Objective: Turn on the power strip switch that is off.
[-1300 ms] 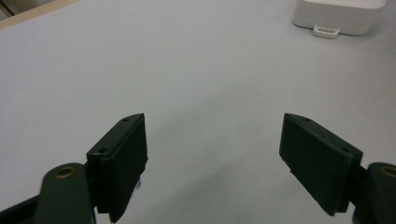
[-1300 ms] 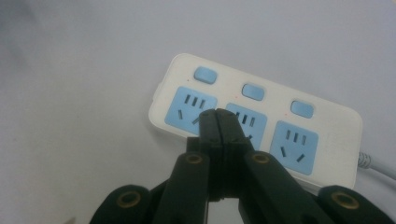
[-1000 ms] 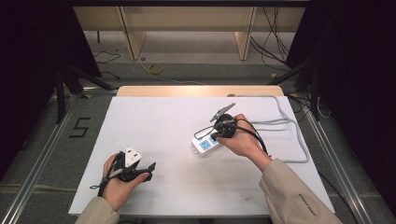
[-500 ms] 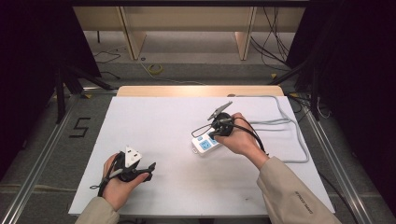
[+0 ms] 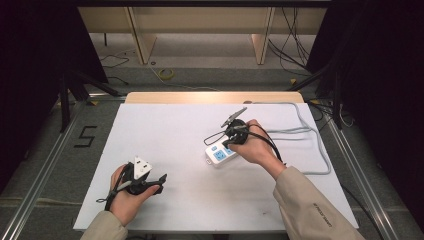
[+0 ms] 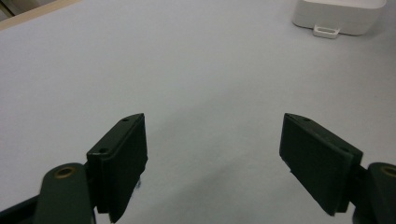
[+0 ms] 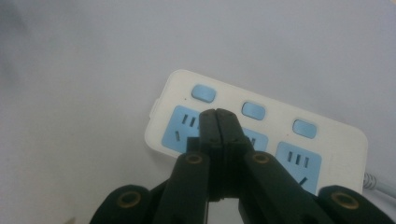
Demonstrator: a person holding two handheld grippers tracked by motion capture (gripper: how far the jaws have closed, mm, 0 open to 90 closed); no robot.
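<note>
Item: power strip (image 5: 219, 152), white, 3 blue sockets, 3 blue switches (image 7: 253, 110). It lay right of the surface's (image 5: 170, 130) centre, long axis slanting from near-left to far-right, grey cable (image 5: 305, 131) looping toward the right edge.

Right gripper (image 7: 217, 113): jaws pressed fully together, holding nothing, tips poised directly over the strip between the first 2 switches. By judgement, a switch press called for a short move down and sideways.

Left gripper (image 6: 212, 154): jaws spread wide, holding nothing, near the front-left corner, well apart from the strip. The right hand (image 5: 255, 147) was far nearer.
</note>
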